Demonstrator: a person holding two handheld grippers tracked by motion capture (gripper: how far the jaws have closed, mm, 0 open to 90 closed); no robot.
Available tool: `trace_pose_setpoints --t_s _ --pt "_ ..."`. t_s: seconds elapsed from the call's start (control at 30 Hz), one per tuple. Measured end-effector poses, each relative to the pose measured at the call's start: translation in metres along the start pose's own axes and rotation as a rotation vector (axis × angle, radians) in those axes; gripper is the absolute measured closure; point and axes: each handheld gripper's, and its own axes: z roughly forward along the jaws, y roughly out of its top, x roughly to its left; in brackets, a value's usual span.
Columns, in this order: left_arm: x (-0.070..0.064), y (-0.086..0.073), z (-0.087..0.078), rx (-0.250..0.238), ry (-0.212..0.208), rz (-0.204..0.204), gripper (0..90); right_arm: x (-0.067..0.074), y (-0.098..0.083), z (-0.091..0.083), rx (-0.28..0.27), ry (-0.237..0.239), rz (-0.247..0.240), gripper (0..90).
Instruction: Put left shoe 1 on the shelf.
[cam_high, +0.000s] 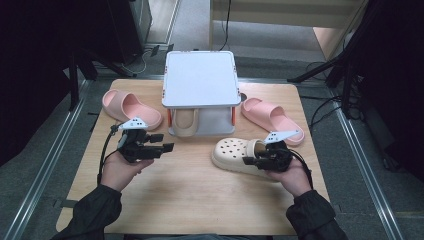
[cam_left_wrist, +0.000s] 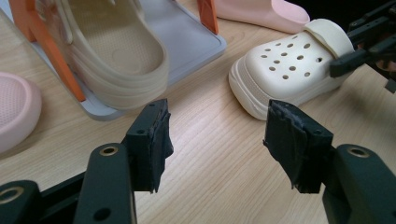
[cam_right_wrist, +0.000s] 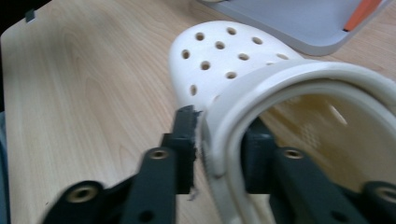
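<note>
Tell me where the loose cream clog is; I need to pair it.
High view: the cream clog lies on the table's right half, before the grey rack, its side wall pinched by the right claw.

No text, label, brand, number or sign is readable anywhere.

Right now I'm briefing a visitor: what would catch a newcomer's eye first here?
Probably the cream clog at the table's right front, its rim pinched between the right gripper's fingers. Next, the grey two-tier rack at the back centre, with a pink slide on its left side and another on its right.
</note>
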Motion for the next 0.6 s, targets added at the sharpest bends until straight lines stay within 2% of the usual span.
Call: trace_pose_setpoints --t_s 0.03,0.1,0.23,0.33,0.47,0.6 --pt "0.0 0.0 0.0 0.001 0.005 -0.002 41.2 -0.001 0.001 0.001 0.004 -0.004 0.01 75.4" --pt "0.0 -0.001 -0.001 0.002 0.02 -0.011 45.0 -0.004 0.003 0.002 0.007 0.021 0.03 76.4" --pt "0.0 -0.001 -0.003 0.002 0.026 -0.02 50.2 -0.001 0.008 0.004 0.019 0.009 0.035 76.9" --pt "-0.001 -0.002 -0.003 0.009 0.021 -0.02 55.2 0.005 0.013 0.006 0.003 0.032 0.051 77.0" --pt "-0.003 -0.004 -0.003 0.016 0.001 -0.019 62.3 0.02 0.026 0.015 -0.012 0.042 0.024 76.9" --pt "-0.004 -0.006 -0.004 0.018 -0.002 -0.019 65.4 0.03 0.034 0.024 -0.031 0.042 0.018 76.9"
